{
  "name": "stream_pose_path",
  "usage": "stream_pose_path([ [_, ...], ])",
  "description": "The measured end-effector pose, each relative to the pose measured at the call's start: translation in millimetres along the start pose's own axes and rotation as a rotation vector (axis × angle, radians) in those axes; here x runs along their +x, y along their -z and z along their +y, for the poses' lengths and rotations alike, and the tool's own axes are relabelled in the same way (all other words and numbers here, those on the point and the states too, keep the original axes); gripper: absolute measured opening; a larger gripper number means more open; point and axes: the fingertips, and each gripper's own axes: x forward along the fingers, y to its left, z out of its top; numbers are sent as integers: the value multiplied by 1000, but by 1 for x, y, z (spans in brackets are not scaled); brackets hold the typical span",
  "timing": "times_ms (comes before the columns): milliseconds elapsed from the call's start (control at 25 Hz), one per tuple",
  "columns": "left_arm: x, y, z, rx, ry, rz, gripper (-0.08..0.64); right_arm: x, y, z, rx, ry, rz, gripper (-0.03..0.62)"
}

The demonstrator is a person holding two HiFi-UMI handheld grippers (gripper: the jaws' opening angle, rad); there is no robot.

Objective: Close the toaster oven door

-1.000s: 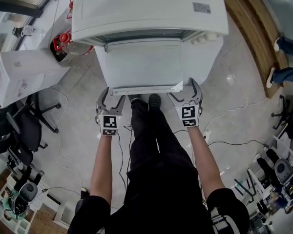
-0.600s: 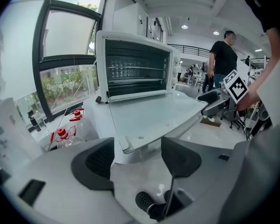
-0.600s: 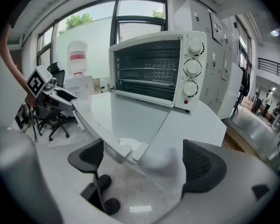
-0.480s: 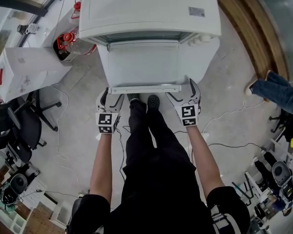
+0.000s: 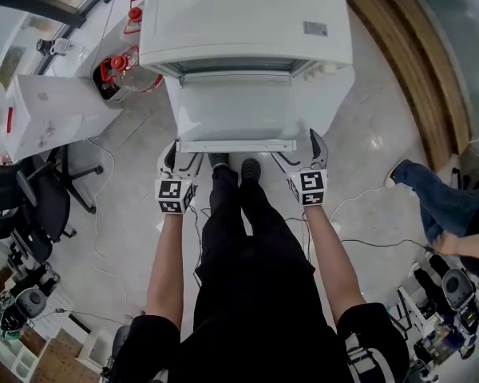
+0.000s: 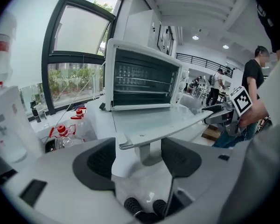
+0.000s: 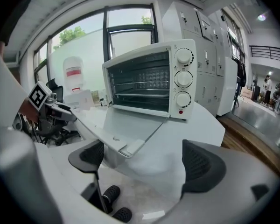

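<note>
The oven (image 5: 247,14) sits on the white desk (image 5: 335,94) at 12 o'clock. Its door (image 5: 235,110) lies open and flat, pointing at the person. The left claw (image 5: 184,158) is spread wide at the door's 7 o'clock corner and holds nothing. The right claw (image 5: 299,152) is spread wide too, at the 5 o'clock corner. Bottles (image 5: 116,66) with red caps stand at 10 o'clock. The person's shoes (image 5: 235,166) show between the claws.

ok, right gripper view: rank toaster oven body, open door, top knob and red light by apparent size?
1. toaster oven body
2. open door, which sits nearer the camera, so its size is flattered
3. top knob
4. red light
</note>
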Motion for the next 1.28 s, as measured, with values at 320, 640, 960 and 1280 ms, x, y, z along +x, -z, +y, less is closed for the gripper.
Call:
stream_pose_path([
  [320,-11,-24,0,-33,0,-37,296,-12,-19,-5,90,-35,-31,497],
  [640,-18,-29,0,-139,34,-42,279,-29,-24,11,197,-101,-52,334],
  [960,-21,-33,-11,-122,76,-8,173,-37,-30,32,230,-168,-51,115],
  [1280,-29,-40,-11,-146,66,-10,132,-45,-38,31,240,-200,-44,114],
])
